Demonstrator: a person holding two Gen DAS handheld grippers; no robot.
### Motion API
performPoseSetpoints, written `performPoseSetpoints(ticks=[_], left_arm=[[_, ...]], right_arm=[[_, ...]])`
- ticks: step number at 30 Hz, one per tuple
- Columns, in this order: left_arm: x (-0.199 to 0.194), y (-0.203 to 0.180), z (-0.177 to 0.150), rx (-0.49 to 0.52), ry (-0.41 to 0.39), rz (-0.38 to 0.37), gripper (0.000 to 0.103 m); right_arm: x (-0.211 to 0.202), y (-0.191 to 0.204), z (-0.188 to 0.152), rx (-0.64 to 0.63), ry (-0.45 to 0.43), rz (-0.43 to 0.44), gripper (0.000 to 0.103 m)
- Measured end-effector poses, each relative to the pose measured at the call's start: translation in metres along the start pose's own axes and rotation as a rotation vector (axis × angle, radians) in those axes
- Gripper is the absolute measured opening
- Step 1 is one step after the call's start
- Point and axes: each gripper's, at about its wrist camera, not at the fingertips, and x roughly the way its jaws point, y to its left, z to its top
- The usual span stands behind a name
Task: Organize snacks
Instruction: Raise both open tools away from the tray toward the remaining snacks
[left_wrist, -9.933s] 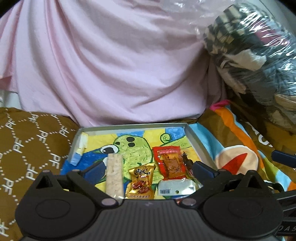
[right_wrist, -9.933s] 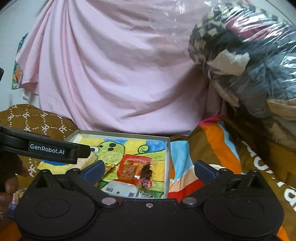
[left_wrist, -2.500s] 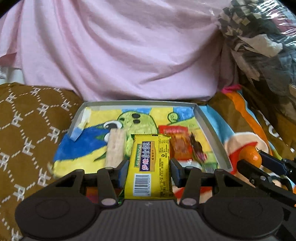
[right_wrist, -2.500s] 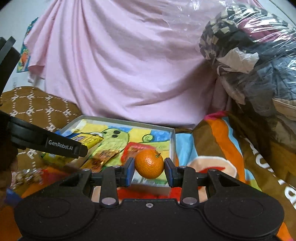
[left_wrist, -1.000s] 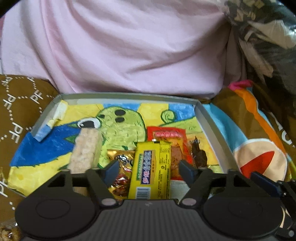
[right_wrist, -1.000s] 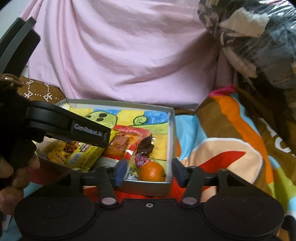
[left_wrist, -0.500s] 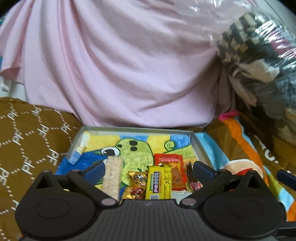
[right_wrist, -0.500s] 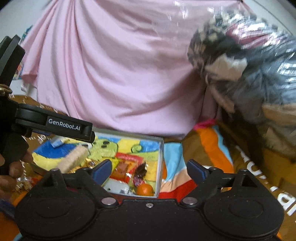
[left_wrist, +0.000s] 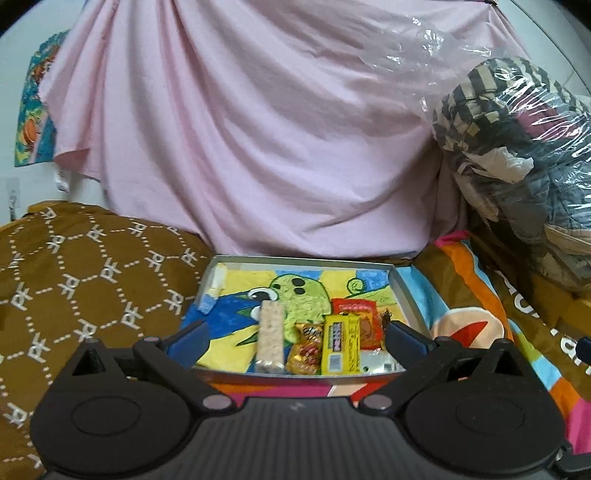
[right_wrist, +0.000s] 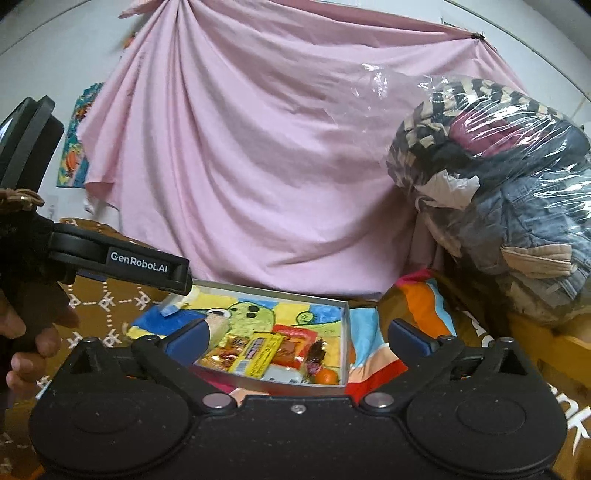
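A shallow grey tray (left_wrist: 406, 295) with a cartoon lining lies on the bed. In it lie a pale rice bar (left_wrist: 271, 339), a gold candy packet (left_wrist: 306, 349), a yellow bar (left_wrist: 340, 343) and a red packet (left_wrist: 354, 308). My left gripper (left_wrist: 295, 334) hovers open, back from the tray's near edge, nothing between its fingers. The right wrist view shows the same tray (right_wrist: 345, 332) with the yellow bar (right_wrist: 255, 354) and a small orange (right_wrist: 327, 376) in its near right corner. My right gripper (right_wrist: 297, 334) is opening, jaws wide and empty, short of the tray.
A pink sheet (left_wrist: 258, 147) hangs behind the tray. A brown patterned cushion (left_wrist: 92, 277) lies to the left and a colourful blanket (left_wrist: 472, 317) to the right. A plastic bag of clothes (right_wrist: 498, 192) is piled at the right. A hand (right_wrist: 33, 332) holds the left gripper's body (right_wrist: 110, 258).
Both grippers have drawn back and up from the tray and their jaws have spread wide. The yellow bar and the orange stay lying in the tray.
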Motion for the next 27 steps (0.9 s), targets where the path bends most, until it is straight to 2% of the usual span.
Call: performPoseSetpoints(ticks=[6, 16, 27], left_arm=[[-0.029, 0.007, -0.016, 0.023, 0.019, 0.037, 0.103], [-0.06, 0.019, -0.059, 0.027, 0.108, 0.049, 0.103], [-0.053, 0.025, -0.107, 0.105, 0.242, 0.068, 0.103]], right_arm=[[-0.035, 0.011, -0.008, 0.014, 0.012, 0.0, 0.102], [-0.07, 0.024, -0.029, 0.027, 0.106, -0.009, 0.102], [-0.051, 0.037, -0.059, -0.021, 0.325, 0.053, 0.102]])
